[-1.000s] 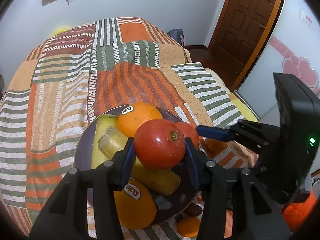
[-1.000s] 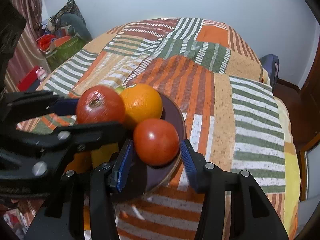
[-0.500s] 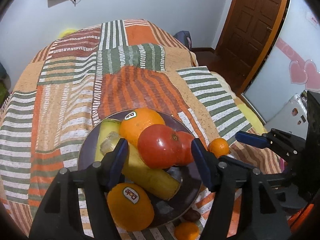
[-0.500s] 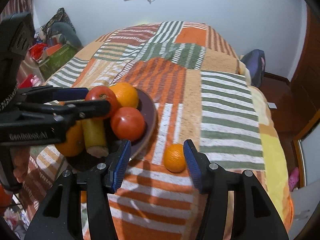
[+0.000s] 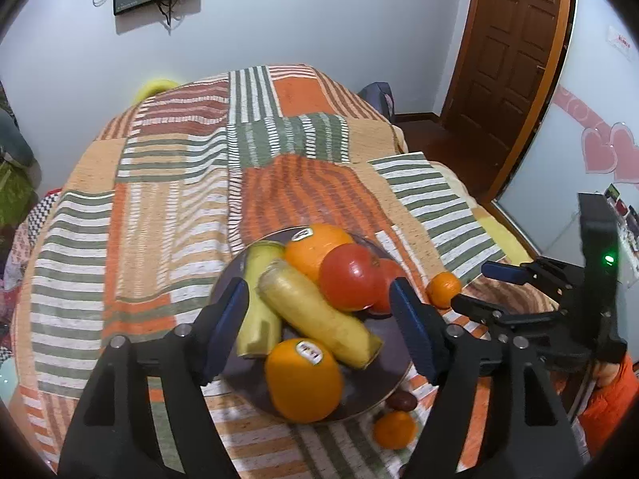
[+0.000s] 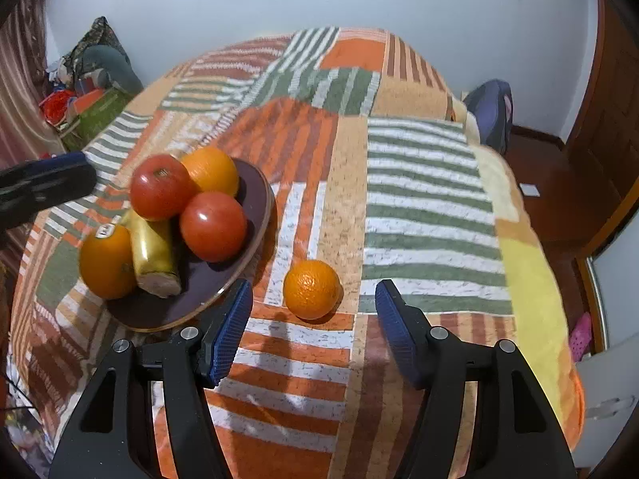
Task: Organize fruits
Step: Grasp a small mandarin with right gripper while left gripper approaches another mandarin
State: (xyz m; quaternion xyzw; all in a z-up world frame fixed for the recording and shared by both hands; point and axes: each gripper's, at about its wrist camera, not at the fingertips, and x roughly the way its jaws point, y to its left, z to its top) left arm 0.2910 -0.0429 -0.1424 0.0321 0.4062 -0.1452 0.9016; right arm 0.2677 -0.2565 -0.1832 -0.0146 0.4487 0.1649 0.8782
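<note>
A dark purple plate (image 5: 361,395) (image 6: 259,199) on the striped bedspread holds two red apples (image 5: 349,277) (image 6: 212,225), two oranges (image 5: 303,379) (image 6: 106,261) and two yellow bananas (image 5: 319,315) (image 6: 153,257). My left gripper (image 5: 319,327) is open and empty above the plate. My right gripper (image 6: 313,321) is open and empty, with a small mandarin (image 6: 311,289) (image 5: 443,289) lying on the bedspread between its fingers. The right gripper also shows in the left wrist view (image 5: 475,287).
A second mandarin (image 5: 395,429) and a small dark fruit (image 5: 403,401) lie beside the plate's near edge. The bedspread (image 6: 419,199) drops off at the right. A brown door (image 5: 507,52) stands at the back right. Clutter (image 6: 80,92) lies left of the bed.
My left gripper let go of the red apple on the plate, opened and drew back. My right gripper released its apple, pulled back and moved right around the loose mandarin.
</note>
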